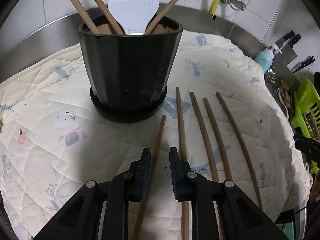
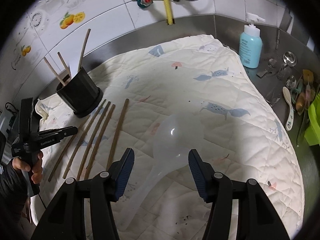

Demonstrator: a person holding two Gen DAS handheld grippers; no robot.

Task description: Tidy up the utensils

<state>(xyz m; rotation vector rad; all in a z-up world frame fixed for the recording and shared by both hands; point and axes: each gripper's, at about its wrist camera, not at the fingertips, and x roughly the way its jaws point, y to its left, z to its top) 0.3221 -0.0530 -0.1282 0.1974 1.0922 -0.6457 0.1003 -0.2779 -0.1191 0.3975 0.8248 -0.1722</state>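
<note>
A black pot stands on the quilted cloth and holds three wooden chopsticks and a white rice paddle. Several more chopsticks lie side by side in front of it. My left gripper points down at the leftmost chopstick, which runs between the narrowly parted jaws; the pads do not press on it. In the right wrist view a clear plastic ladle lies on the cloth. My right gripper is open around its neck without touching it. The left gripper shows there too, beside the chopsticks.
A steel counter rim and tiled wall with valves and a yellow hose back the cloth. At the right stand a blue soap bottle, loose spoons and a green rack. Knives hang on the wall.
</note>
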